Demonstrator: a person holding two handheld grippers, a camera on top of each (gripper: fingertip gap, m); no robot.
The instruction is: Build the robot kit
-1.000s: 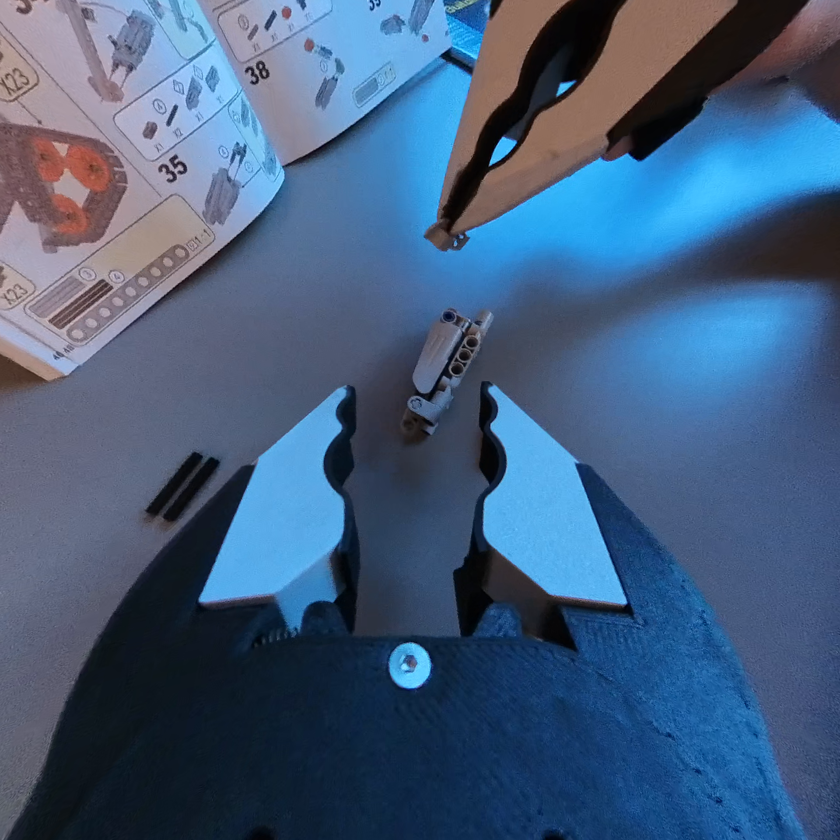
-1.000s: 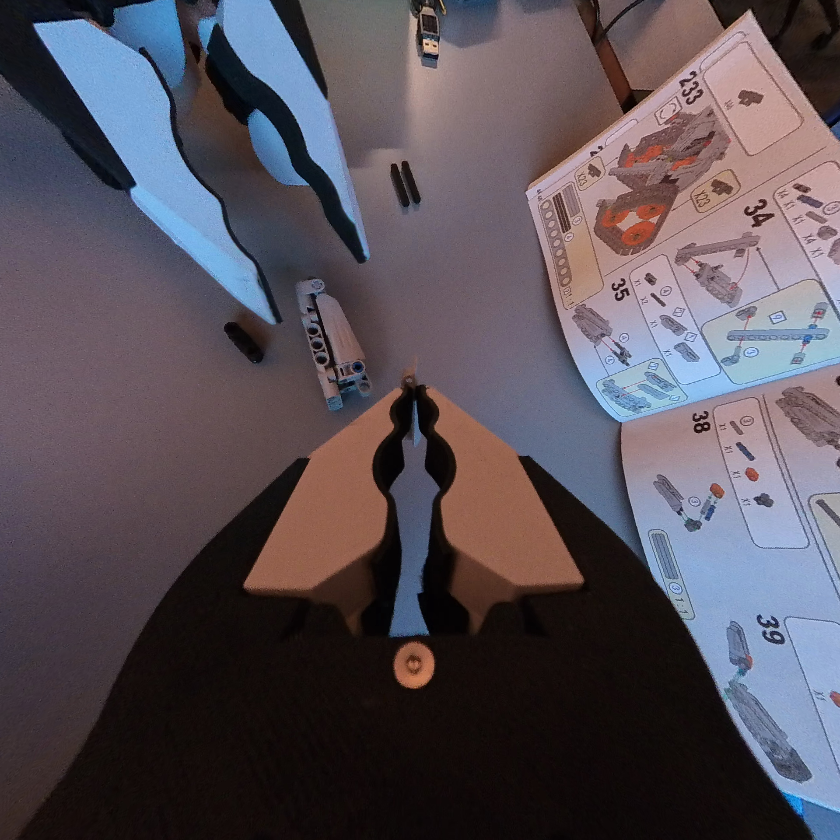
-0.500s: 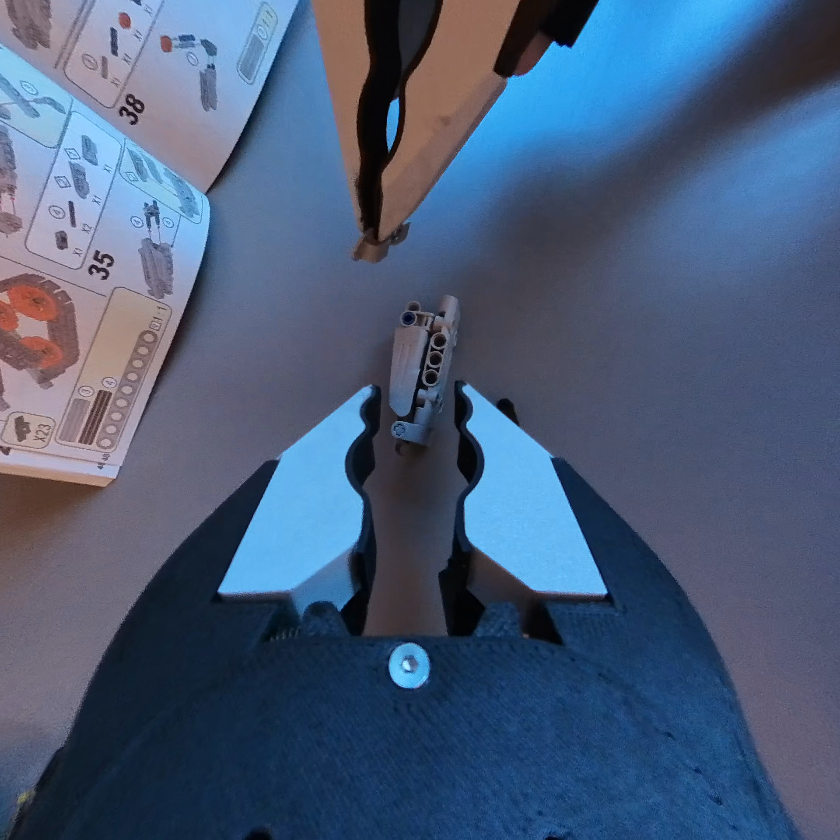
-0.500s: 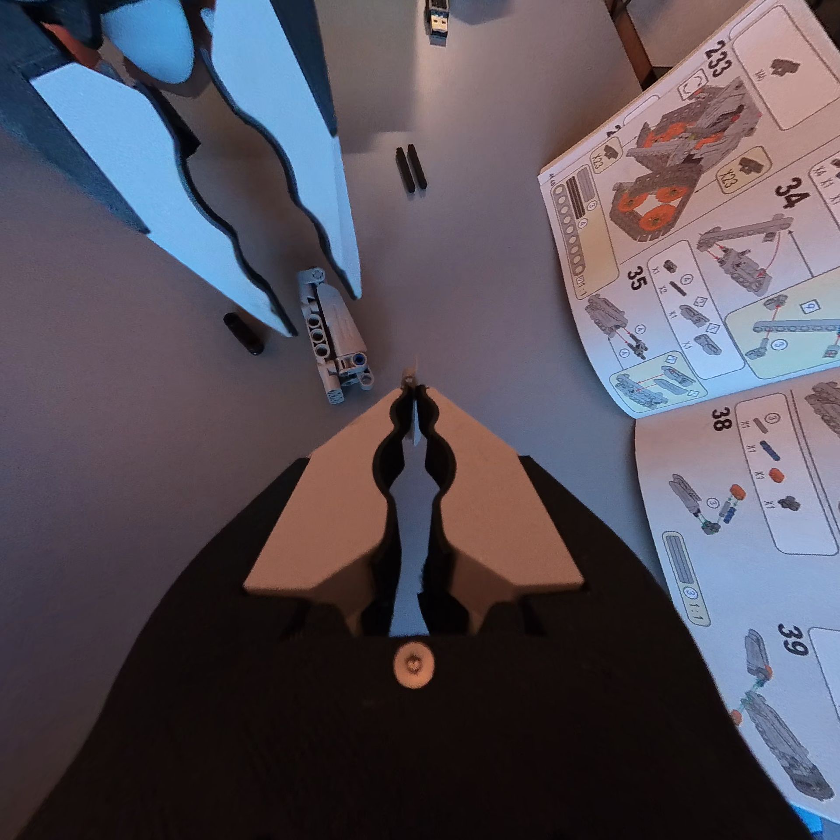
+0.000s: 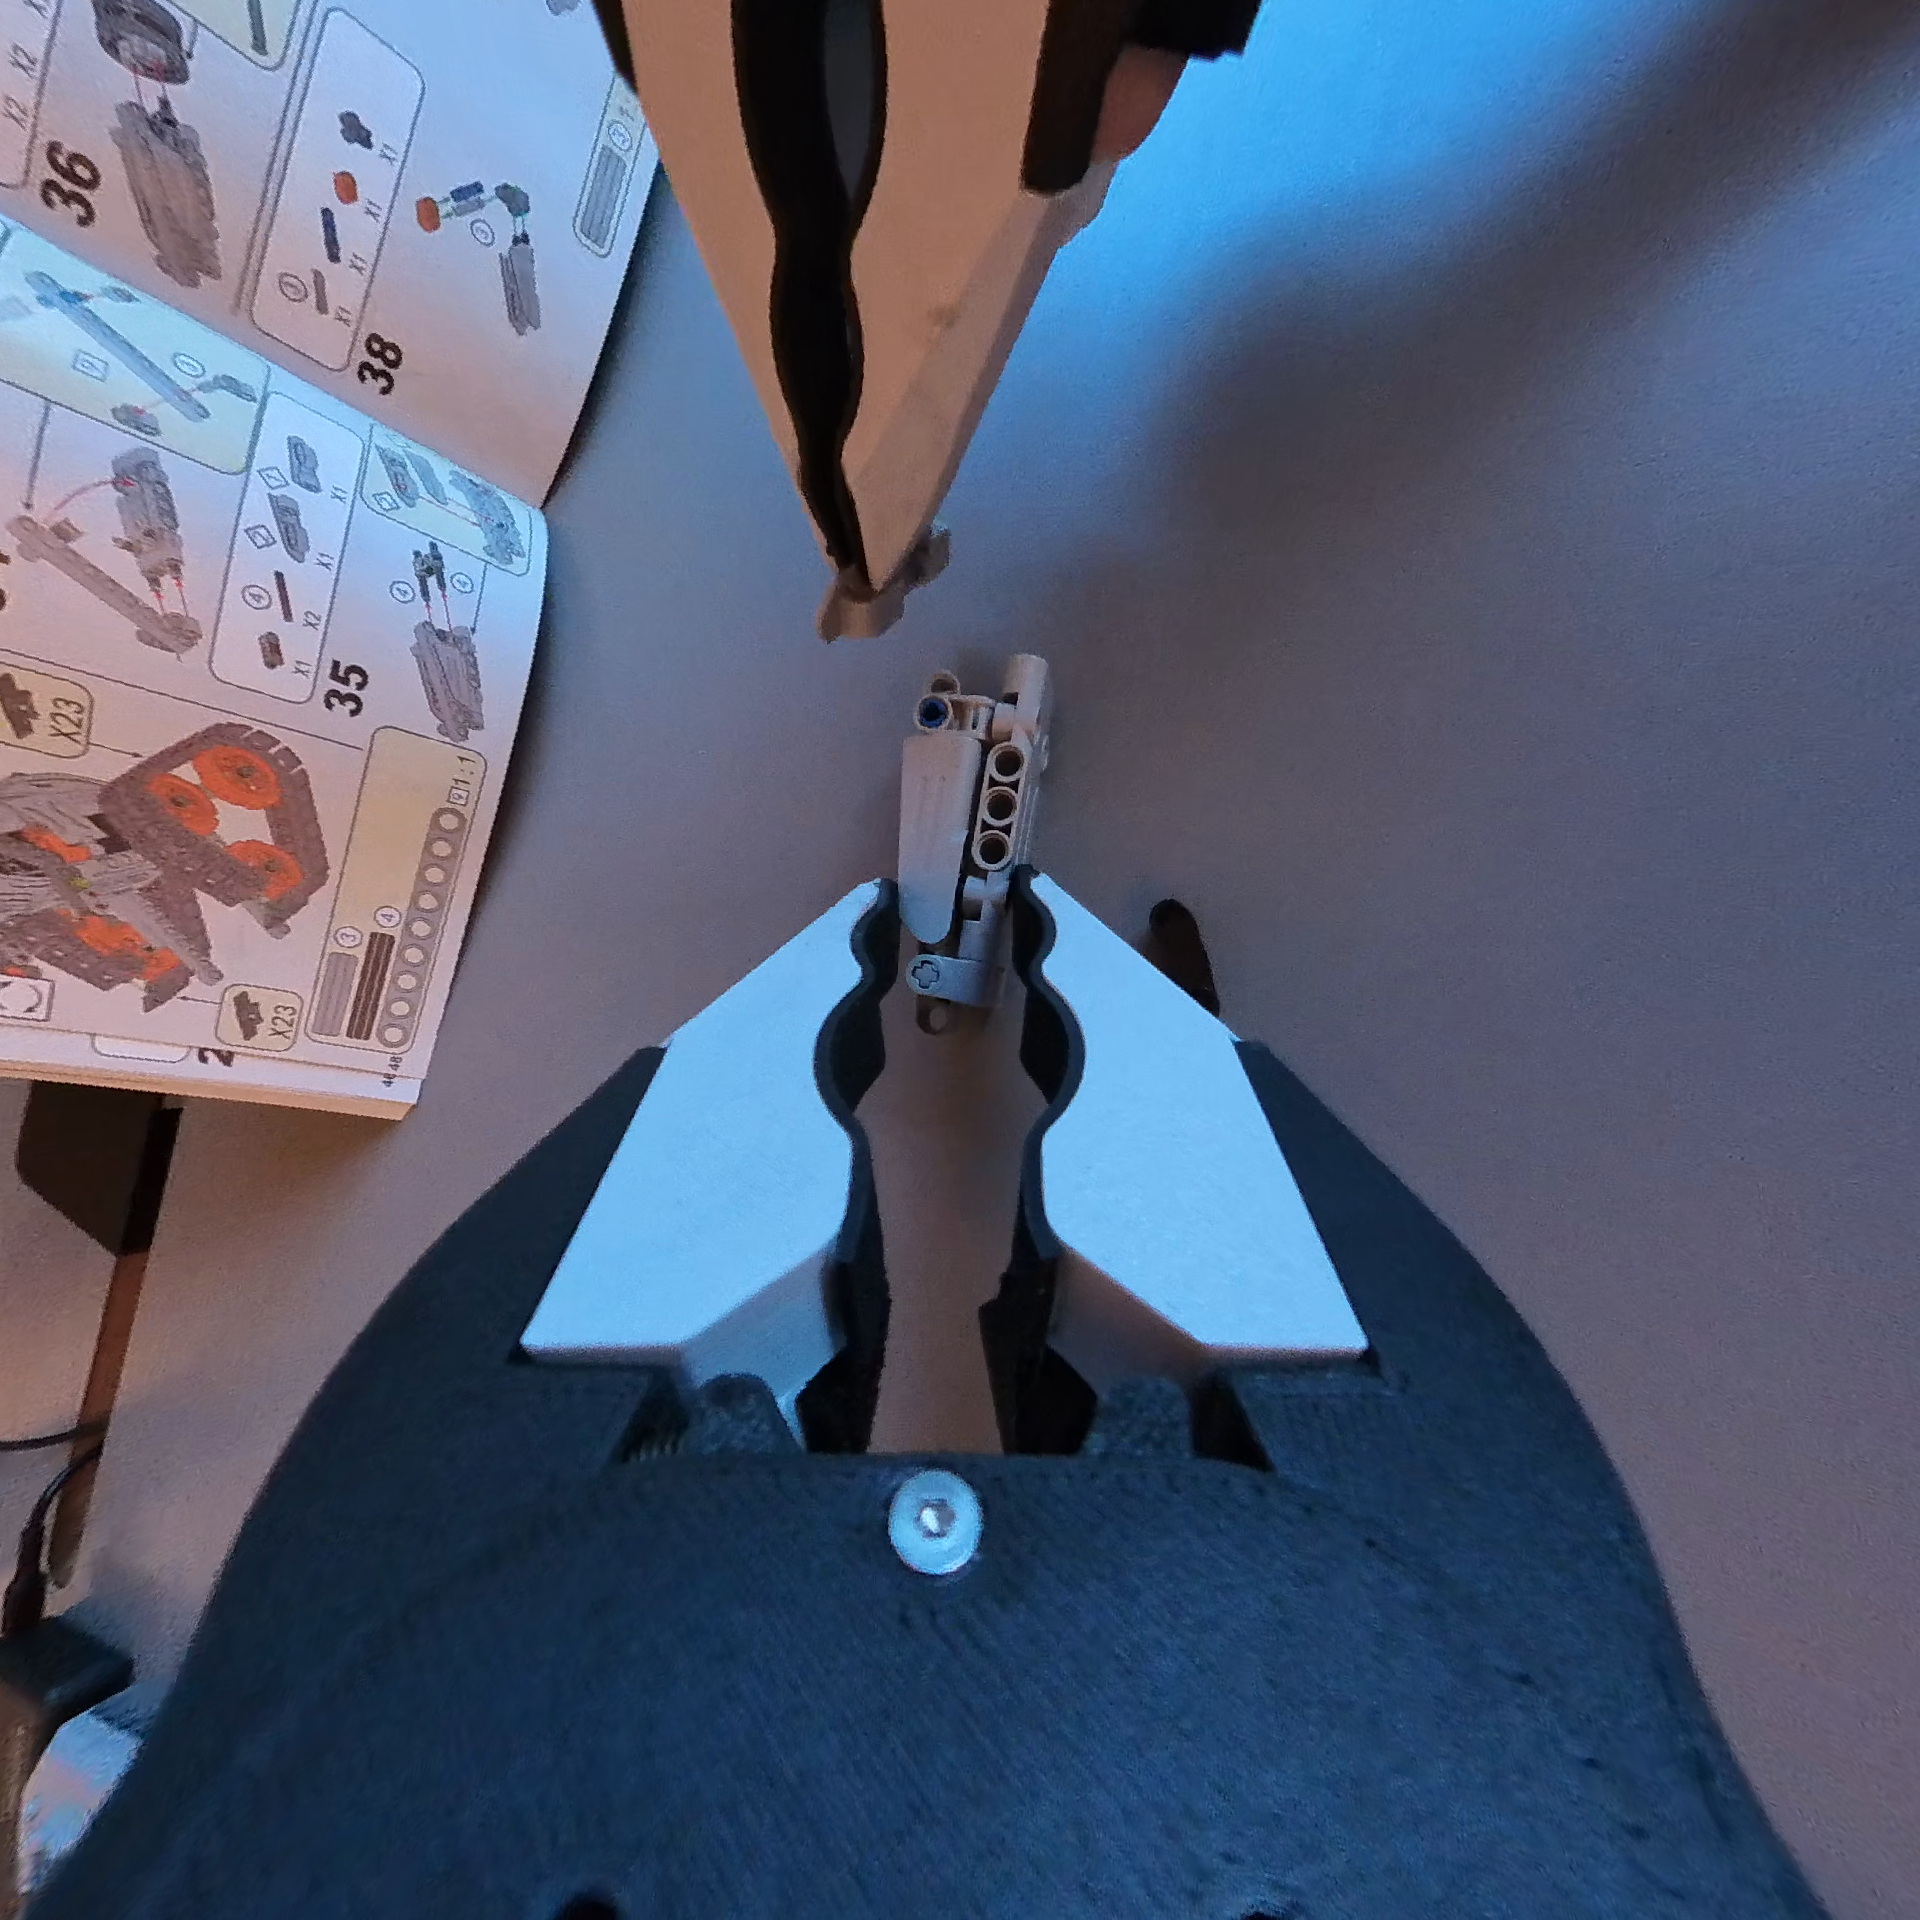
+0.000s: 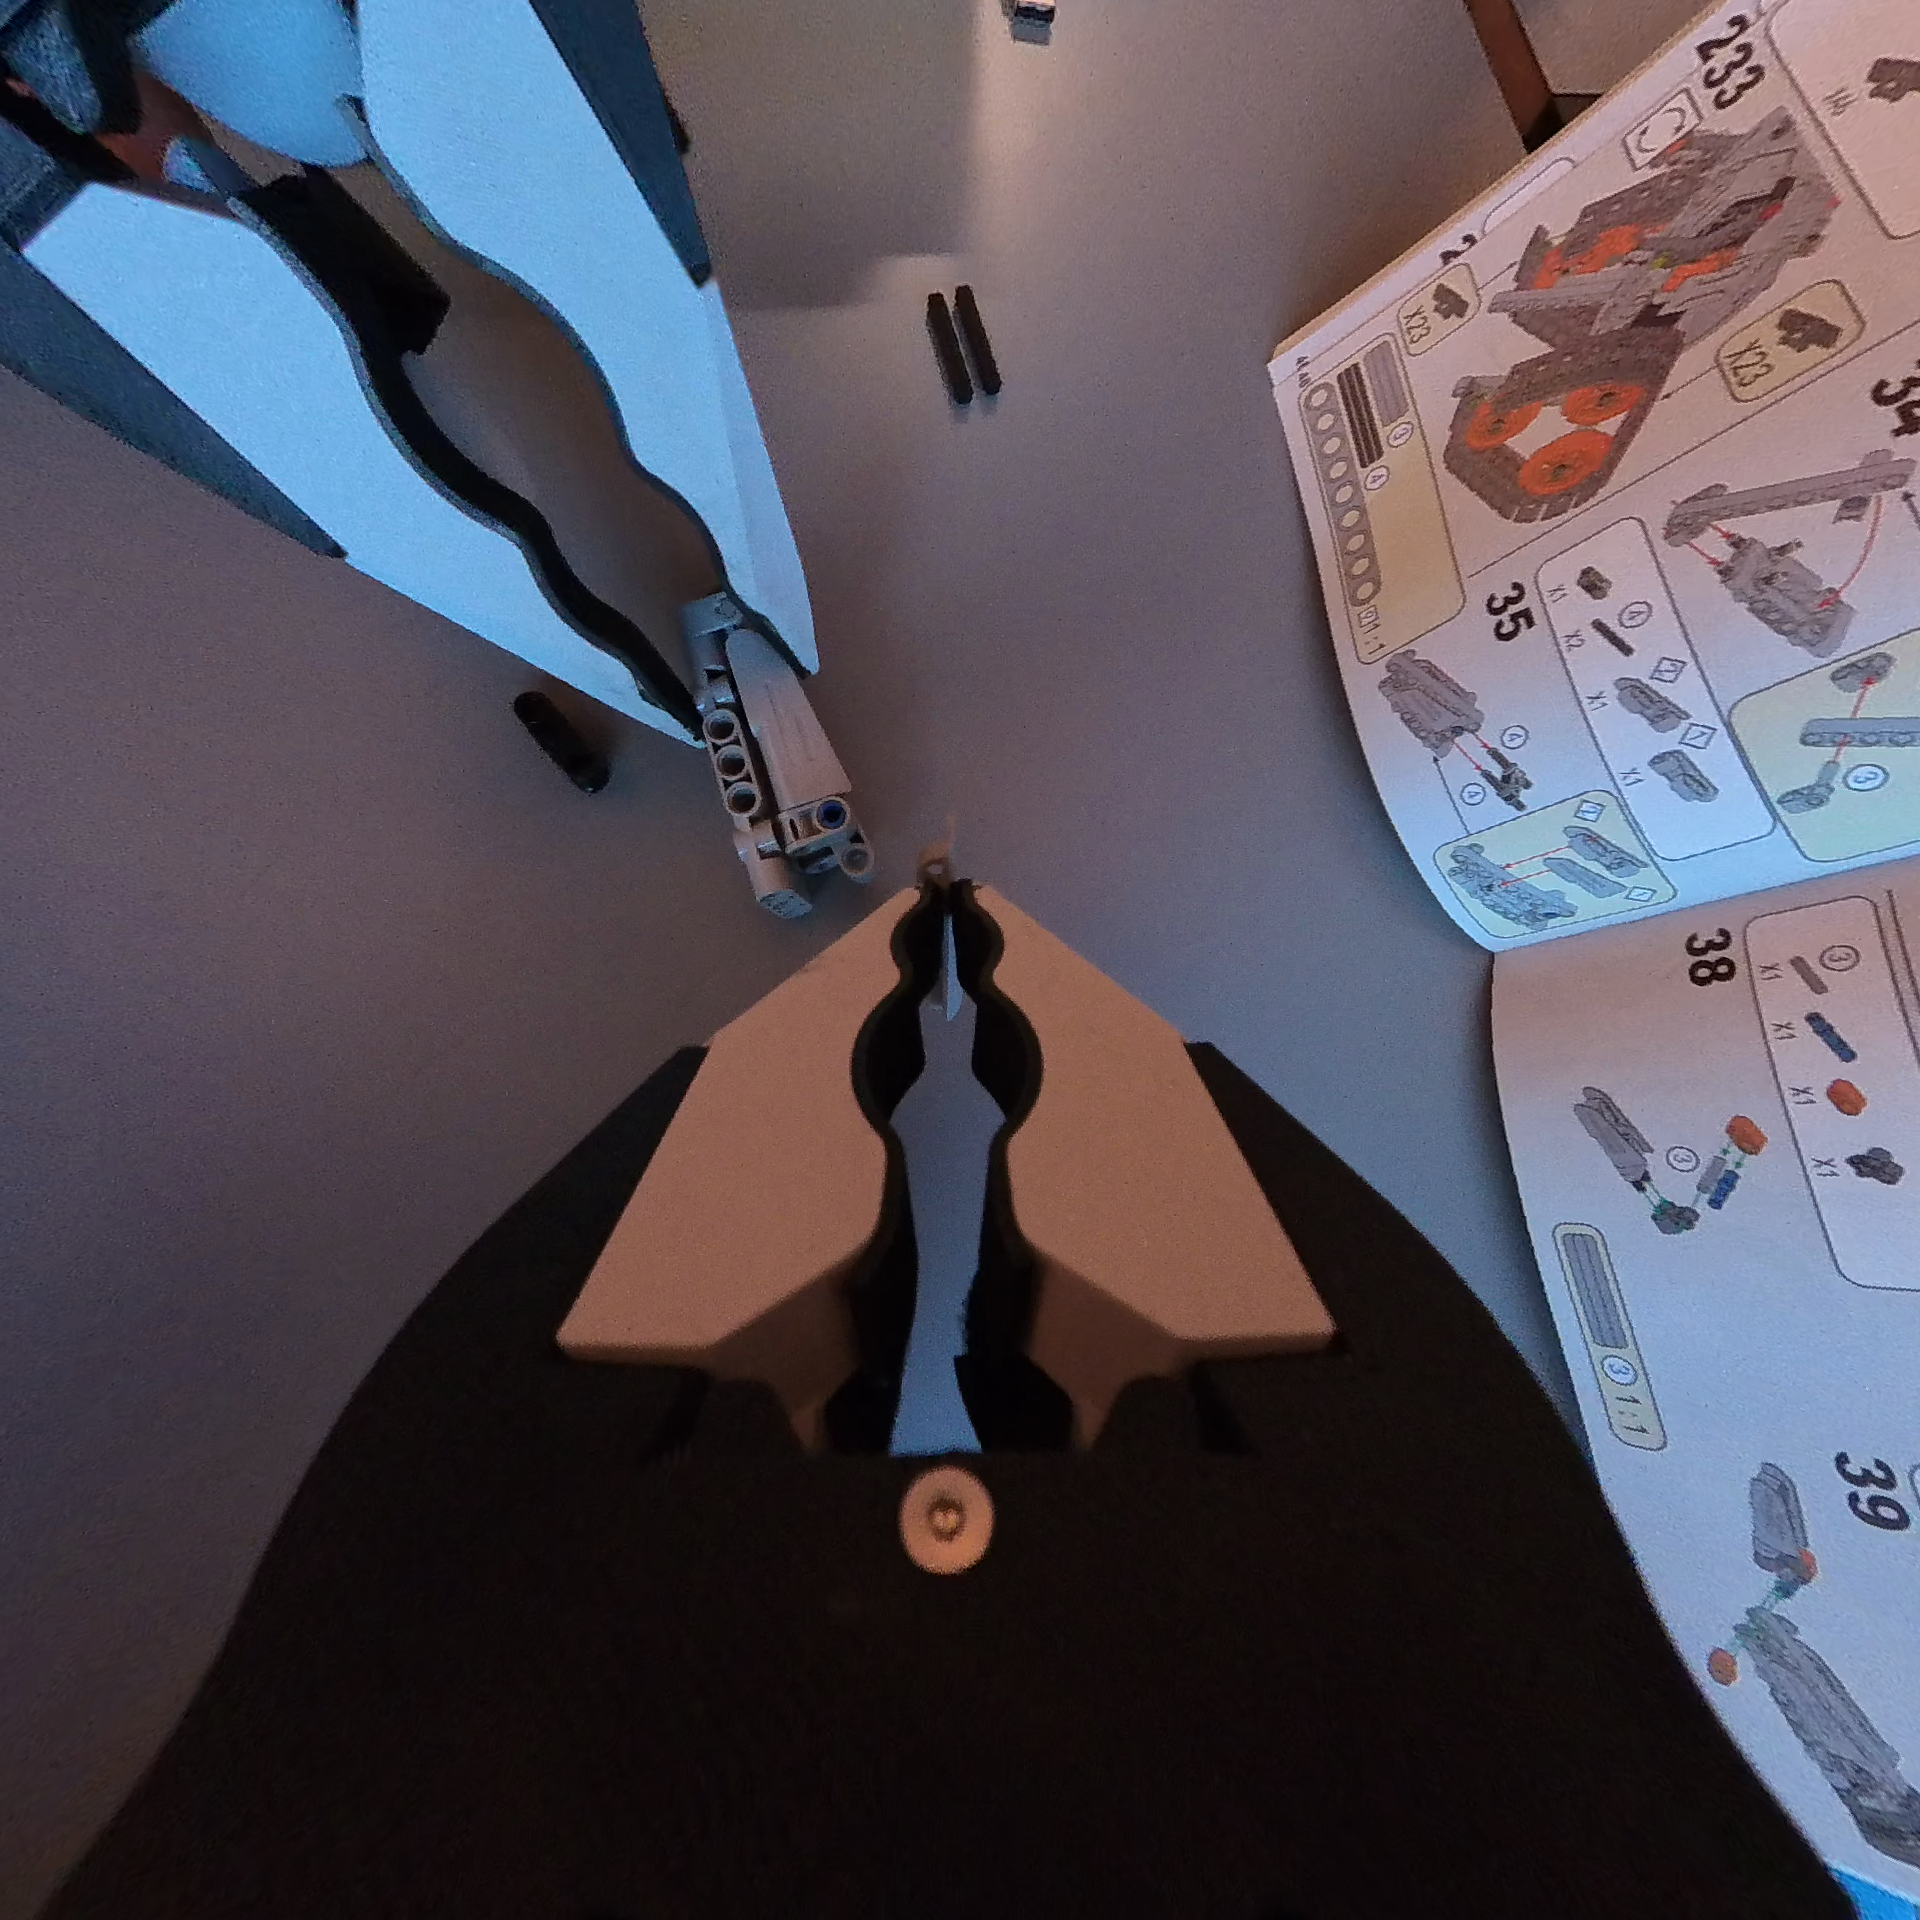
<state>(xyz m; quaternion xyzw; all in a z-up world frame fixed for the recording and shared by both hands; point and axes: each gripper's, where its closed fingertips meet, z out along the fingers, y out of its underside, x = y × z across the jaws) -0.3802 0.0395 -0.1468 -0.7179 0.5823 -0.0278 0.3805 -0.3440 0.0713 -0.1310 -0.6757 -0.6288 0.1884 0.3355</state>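
Observation:
A small grey brick assembly (image 5: 966, 800) of a holed beam and a smooth panel lies on the grey table (image 5: 1455, 831). My left gripper (image 5: 954, 904) has its two fingertips pressed on either side of the assembly's near end. It also shows in the right wrist view (image 6: 743, 691), clamped on the assembly (image 6: 774, 758). My right gripper (image 6: 940, 894) is shut on a tiny pale grey piece (image 6: 938, 860) that sticks out of its tips. It hovers just beyond the assembly's far end, seen in the left wrist view (image 5: 857, 582).
An open instruction booklet (image 5: 260, 623) lies beside the work spot and also shows in the right wrist view (image 6: 1610, 623). A short black pin (image 6: 561, 743) lies by the left fingers. Two black axles (image 6: 963, 343) lie side by side farther off.
My left gripper has moved forward and narrowed its jaws from wide open until they grip the assembly's near end. The right gripper stayed shut on its piece, close to the assembly's far end.

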